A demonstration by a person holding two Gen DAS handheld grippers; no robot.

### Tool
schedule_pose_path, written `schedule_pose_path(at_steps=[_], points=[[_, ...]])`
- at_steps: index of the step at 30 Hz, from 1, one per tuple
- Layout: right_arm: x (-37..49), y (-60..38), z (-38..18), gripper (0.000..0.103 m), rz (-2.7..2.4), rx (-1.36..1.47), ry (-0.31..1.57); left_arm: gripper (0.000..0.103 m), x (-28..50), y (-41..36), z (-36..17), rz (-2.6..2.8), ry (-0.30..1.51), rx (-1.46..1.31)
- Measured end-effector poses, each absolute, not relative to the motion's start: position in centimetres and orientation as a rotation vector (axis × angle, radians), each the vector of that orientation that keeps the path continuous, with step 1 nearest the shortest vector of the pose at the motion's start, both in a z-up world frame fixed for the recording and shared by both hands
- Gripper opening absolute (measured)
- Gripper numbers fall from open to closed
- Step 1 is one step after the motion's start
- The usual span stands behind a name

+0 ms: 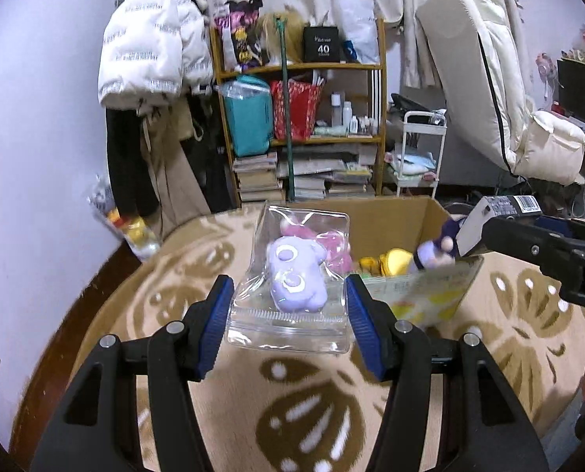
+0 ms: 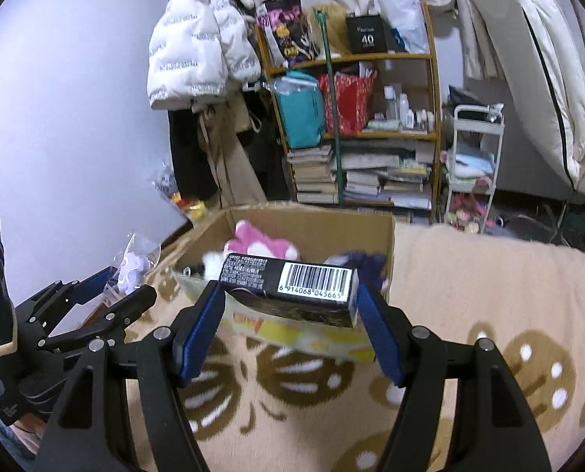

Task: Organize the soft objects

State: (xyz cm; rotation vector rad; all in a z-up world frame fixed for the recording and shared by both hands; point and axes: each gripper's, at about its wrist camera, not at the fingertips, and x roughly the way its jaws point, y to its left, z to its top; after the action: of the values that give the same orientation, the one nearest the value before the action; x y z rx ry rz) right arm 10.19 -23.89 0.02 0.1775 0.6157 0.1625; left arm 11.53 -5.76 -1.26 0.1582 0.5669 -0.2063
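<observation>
My left gripper (image 1: 288, 295) is shut on a clear zip bag (image 1: 292, 326) with a lilac plush (image 1: 296, 275) inside, held above the patterned blanket just left of the cardboard box (image 1: 422, 212). My right gripper (image 2: 290, 299) is shut on a black carton with a barcode (image 2: 292, 287) and holds it over the near edge of the box (image 2: 316, 216). In the box lie a pink plush (image 2: 261, 244), a purple plush (image 2: 365, 263) and yellow items (image 1: 394, 261). The left gripper with the bag also shows in the right wrist view (image 2: 127, 275).
The beige blanket with brown patterns (image 2: 489, 295) covers the surface around the box. Behind stand a wooden shelf with bags and books (image 1: 304, 118), a white cart (image 1: 418, 153), hanging coats (image 1: 150, 59) and a folded mattress (image 1: 489, 78).
</observation>
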Motion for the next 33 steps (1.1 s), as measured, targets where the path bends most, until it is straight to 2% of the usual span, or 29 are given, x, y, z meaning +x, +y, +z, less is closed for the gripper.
schedule_pose_path(at_steps=[8,23,25,28,31,33], points=[[13.4,-24.8,0.1,0.073,0.169,0.201,0.566,0.057,15.1,-7.5,-0.5,-0.210,0.513,0.235],[18.0,-25.8,-3.1,0.075,0.198,0.218,0.588,0.059,19.7,-9.2,-4.0,-0.217,0.564,0.252],[18.1,-25.9,-3.3,0.078,0.198,0.226,0.593,0.069,19.8,-9.2,-4.3,-0.211,0.572,0.265],[17.8,-26.2,-3.1,0.089,0.187,0.246,0.580,0.070,19.6,-9.1,-4.3,-0.197,0.565,0.276],[17.2,-26.5,-2.5,0.090,0.187,0.256,0.572,0.077,19.1,-8.8,-4.1,-0.185,0.575,0.276],[16.6,-26.6,-2.0,0.101,0.172,0.256,0.560,0.080,18.5,-8.5,-3.6,-0.182,0.572,0.266]])
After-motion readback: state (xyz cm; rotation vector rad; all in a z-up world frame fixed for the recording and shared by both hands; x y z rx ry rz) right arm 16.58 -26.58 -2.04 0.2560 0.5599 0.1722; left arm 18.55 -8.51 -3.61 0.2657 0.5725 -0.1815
